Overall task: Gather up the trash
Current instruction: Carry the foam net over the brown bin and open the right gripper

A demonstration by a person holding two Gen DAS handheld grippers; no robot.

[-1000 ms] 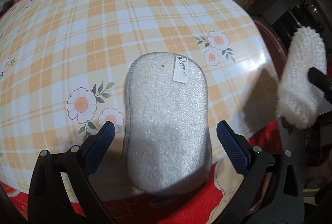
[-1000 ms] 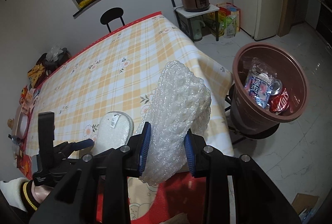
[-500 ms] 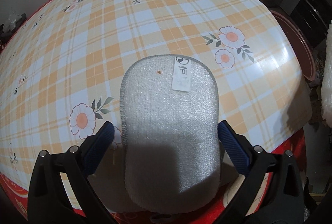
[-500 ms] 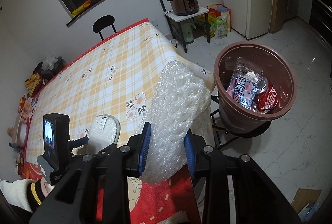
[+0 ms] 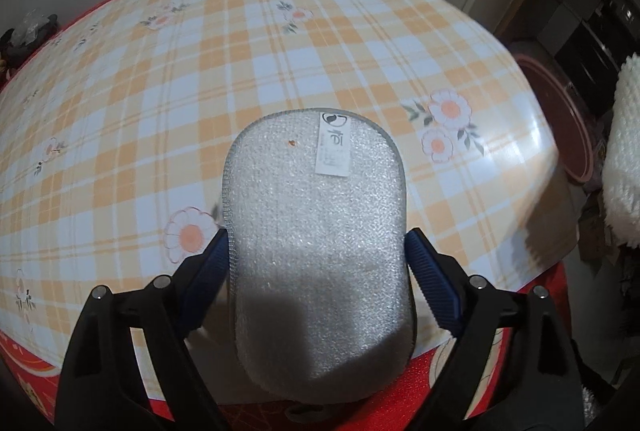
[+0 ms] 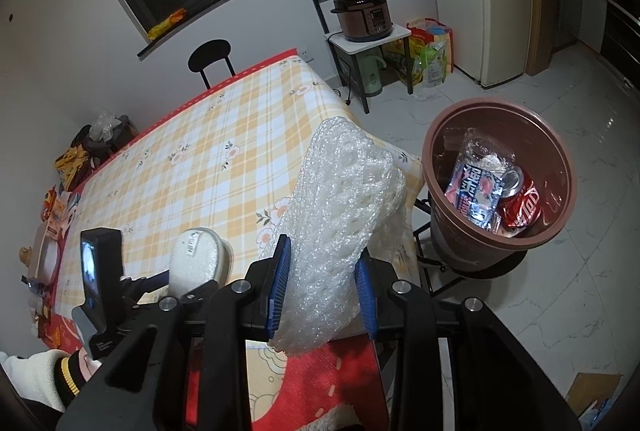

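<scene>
A table (image 5: pixel 280 43) under an orange-checked floral cloth bears a pale oval foam pad (image 5: pixel 316 239) near its edge.

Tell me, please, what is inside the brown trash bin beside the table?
Inside the brown trash bin lie a shiny printed snack wrapper, a red drink can and some clear plastic. Whatever is beneath them, and the bin's bottom, is covered.
</scene>
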